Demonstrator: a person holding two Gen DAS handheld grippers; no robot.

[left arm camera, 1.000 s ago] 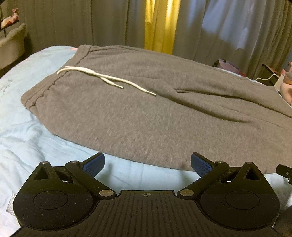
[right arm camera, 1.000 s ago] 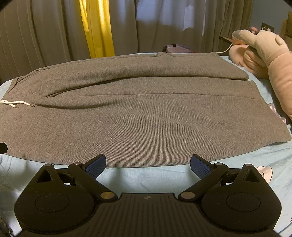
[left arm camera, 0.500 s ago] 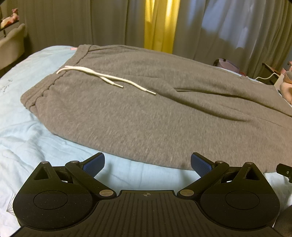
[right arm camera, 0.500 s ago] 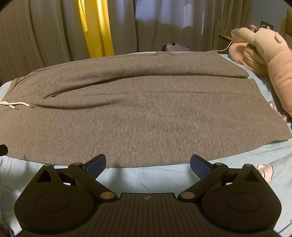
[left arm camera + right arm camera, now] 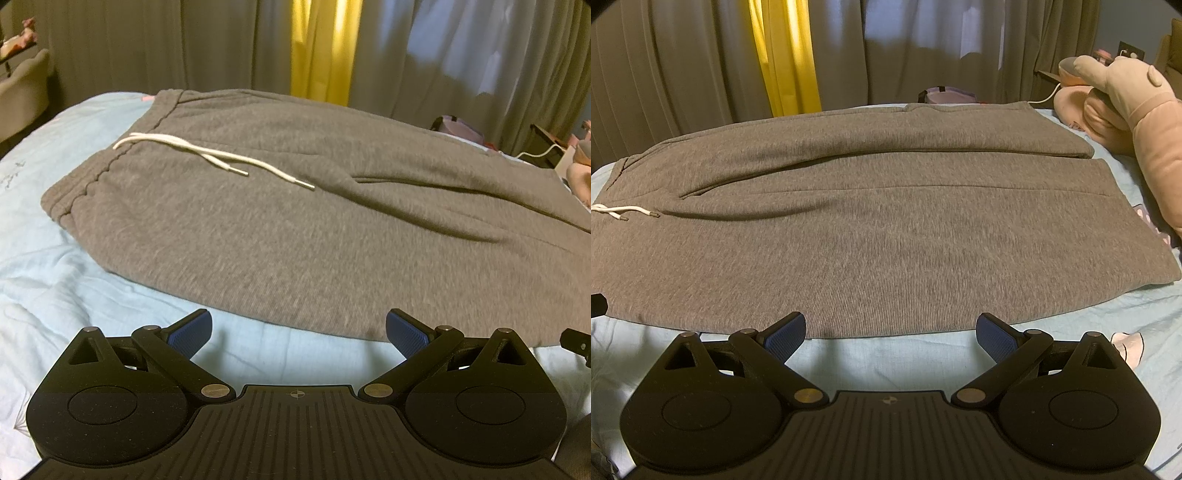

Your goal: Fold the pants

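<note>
A pair of grey sweatpants (image 5: 295,229) lies spread flat on a bed covered with a light blue sheet (image 5: 55,266), the waistband toward the left and the two legs running side by side toward the right. A white drawstring (image 5: 207,155) trails from the waistband across the fabric, its two metal-tipped ends resting apart on the front of the pants. In the right wrist view the same sweatpants (image 5: 886,229) fill the bed, the far leg lying alongside the near one with a long crease between them, and the leg hems end near a pink plush toy (image 5: 1126,110) at the right side. The left gripper (image 5: 298,328) hovers over the sheet just short of the near edge of the pants, its blue-padded fingers spread wide with nothing between them. The right gripper (image 5: 890,330) sits likewise at the near edge, spread wide and empty, its left pad just at the fabric's border. Grey curtains (image 5: 942,51) with a yellow panel (image 5: 783,59) hang behind the bed.
</note>
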